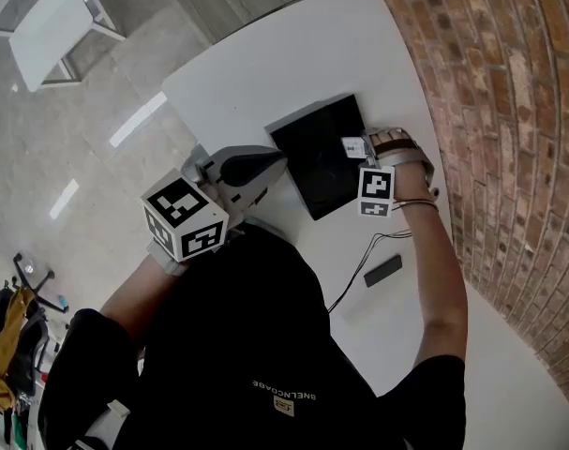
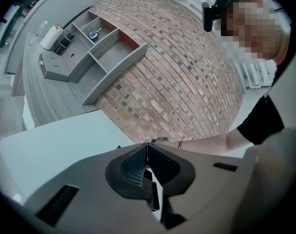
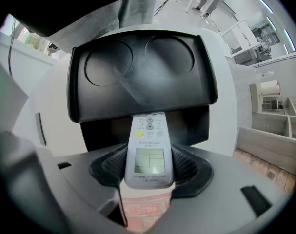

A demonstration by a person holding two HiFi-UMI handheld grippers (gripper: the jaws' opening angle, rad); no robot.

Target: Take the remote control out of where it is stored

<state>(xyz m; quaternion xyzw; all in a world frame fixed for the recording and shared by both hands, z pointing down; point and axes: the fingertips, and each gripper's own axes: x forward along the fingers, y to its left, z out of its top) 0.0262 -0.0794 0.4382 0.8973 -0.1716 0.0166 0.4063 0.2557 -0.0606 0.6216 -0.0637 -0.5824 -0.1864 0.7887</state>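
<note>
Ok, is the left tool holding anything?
No, the left tool is shut, its jaws pressed together with nothing between them.

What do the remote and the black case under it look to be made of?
Remote control: pale grey hard plastic with a matte finish, judging by its moulded shell, raised buttons and flat display window. Black case: probably moulded plastic, smooth and slightly glossy. It shows a soft sheen and two round pressed-in recesses, though a coated or leather-like skin cannot be ruled out.

We list: table (image 1: 293, 54), white | on it: box (image 1: 326, 153), black | cable (image 1: 382, 238), thin, dark | slab (image 1: 383, 270), small, black, beside cable
</note>
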